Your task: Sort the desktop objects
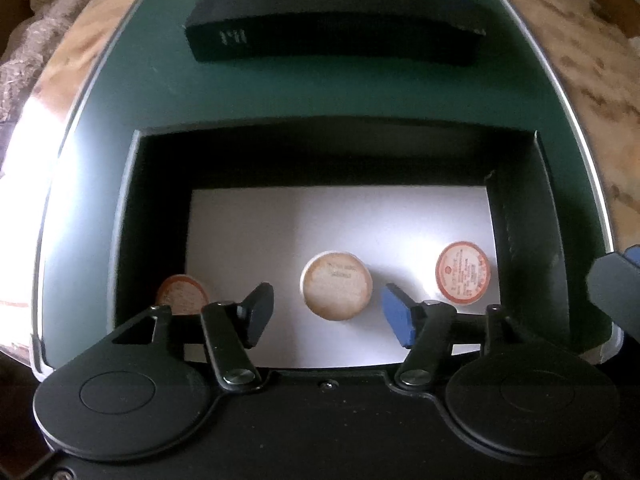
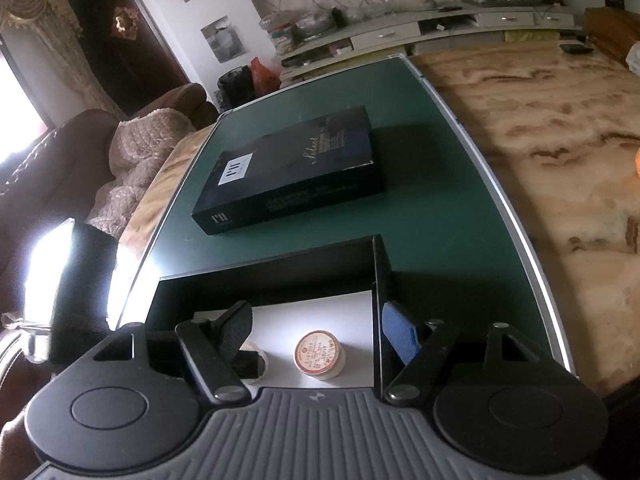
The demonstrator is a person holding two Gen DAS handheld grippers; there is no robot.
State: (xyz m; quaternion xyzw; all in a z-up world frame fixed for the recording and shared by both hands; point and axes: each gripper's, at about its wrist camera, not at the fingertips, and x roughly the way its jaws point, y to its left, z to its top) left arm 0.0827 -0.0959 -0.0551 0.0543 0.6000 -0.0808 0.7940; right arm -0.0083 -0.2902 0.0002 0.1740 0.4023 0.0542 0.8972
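Observation:
An open black box (image 1: 132, 216) with a white floor sits on a green mat (image 1: 320, 92). Three small round capsules lie inside it: a tan-lidded one (image 1: 337, 285) in the middle, an orange-lidded one (image 1: 463, 273) at the right and another orange one (image 1: 182, 294) at the left wall. My left gripper (image 1: 329, 316) is open and empty, just above the middle capsule. My right gripper (image 2: 316, 332) is open and empty over the box's right wall (image 2: 382, 280), above the orange-lidded capsule (image 2: 320, 354). It also shows at the left wrist view's right edge (image 1: 616, 284).
The box's black lid (image 2: 292, 168) with a white label lies on the mat behind the box; it also shows in the left wrist view (image 1: 332, 20). The mat lies on a marble-patterned table (image 2: 560, 140). A brown sofa (image 2: 60, 160) with a quilted throw stands at the left.

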